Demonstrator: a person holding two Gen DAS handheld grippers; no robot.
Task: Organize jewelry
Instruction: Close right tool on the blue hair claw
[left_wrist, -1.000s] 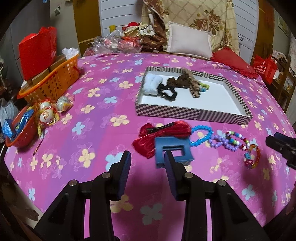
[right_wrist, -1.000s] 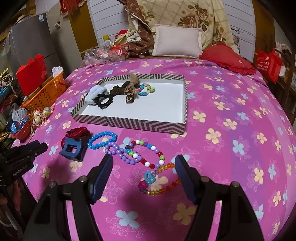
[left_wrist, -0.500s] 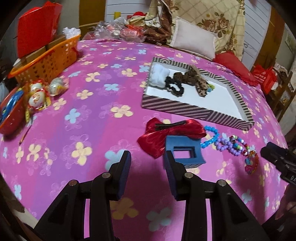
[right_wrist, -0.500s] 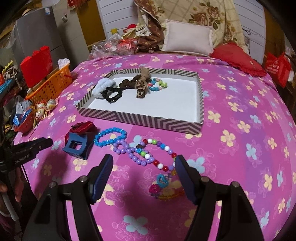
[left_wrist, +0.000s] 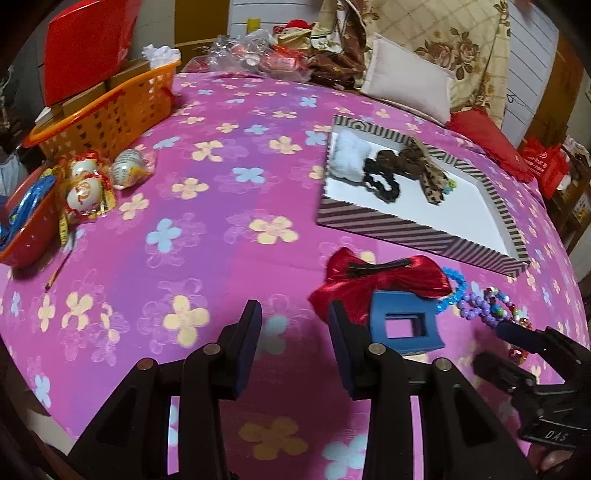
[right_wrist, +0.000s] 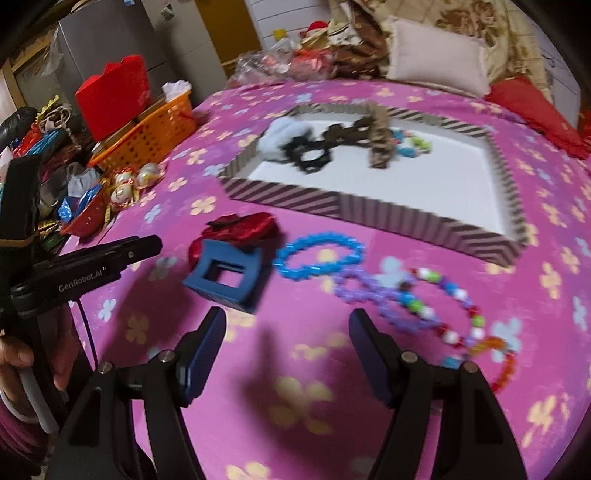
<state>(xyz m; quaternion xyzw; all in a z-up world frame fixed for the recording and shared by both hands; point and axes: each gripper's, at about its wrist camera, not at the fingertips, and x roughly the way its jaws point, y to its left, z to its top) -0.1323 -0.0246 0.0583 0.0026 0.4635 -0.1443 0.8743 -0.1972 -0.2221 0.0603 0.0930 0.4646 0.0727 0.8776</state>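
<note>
- Two grippers over the pink flowered bedspread (left_wrist: 221, 221), neither carrying anything.
- Left gripper (left_wrist: 293, 345): jaws parted to a moderate gap, only bedspread between them. Blue claw clip (left_wrist: 404, 325) lies just to the right of its right finger, outside the gap.
- Right gripper (right_wrist: 288, 349): jaws set wide, bare fabric between the pads. Claw clip just ahead of the left finger; beaded strands ahead of the right finger.
- Red satin bow (left_wrist: 384, 280) lies directly behind the claw clip, touching it; dark hair clip on top of the bow.
- Blue bead bracelet (right_wrist: 319, 254) lies right of the claw clip; purple bead bracelet (right_wrist: 373, 299) overlaps its far end; multicoloured bead strand (right_wrist: 458, 299) further right.
- Striped tray (left_wrist: 413, 236) sits beyond the loose pieces; white floor, items clustered at its far left end: white scrunchie (left_wrist: 349, 157), black scrunchie (left_wrist: 382, 181), brown patterned hair tie (left_wrist: 424, 171).
- Orange basket (left_wrist: 107, 118) at far left edge of the bed.
</note>
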